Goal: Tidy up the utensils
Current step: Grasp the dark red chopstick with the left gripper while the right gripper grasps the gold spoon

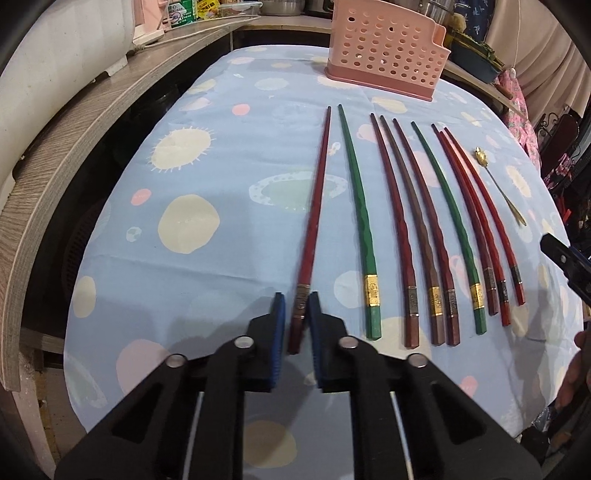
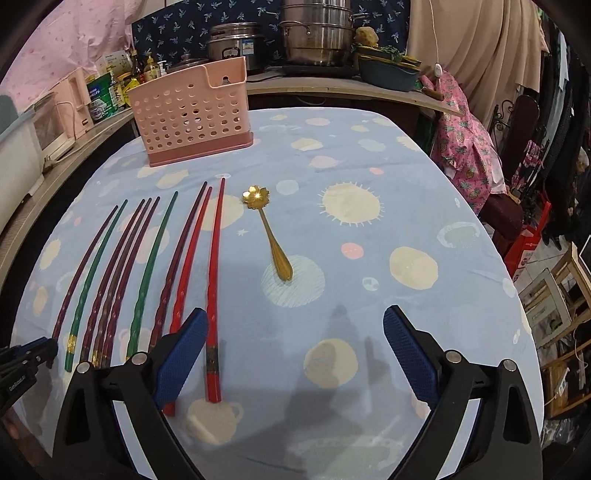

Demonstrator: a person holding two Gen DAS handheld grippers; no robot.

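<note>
Several chopsticks lie side by side on the blue patterned tablecloth (image 1: 207, 155): dark red, brown, bright red and two green ones (image 1: 356, 206). My left gripper (image 1: 297, 301) is shut on the thick end of the leftmost dark red chopstick (image 1: 316, 199), whose tip still points toward the pink perforated utensil holder (image 1: 384, 51) at the far edge. A gold flower-shaped spoon (image 2: 271, 236) lies right of the chopsticks. My right gripper (image 2: 295, 321) is open and empty above the cloth, right of the bright red chopstick (image 2: 214, 280). The holder (image 2: 192, 114) looks empty.
A wooden counter (image 1: 55, 155) curves along the left and back with bottles, a rice cooker (image 2: 236, 42) and steel pots (image 2: 317, 33). A chair with pink cloth (image 2: 465, 147) stands at the right. Boxes sit on the floor at the right.
</note>
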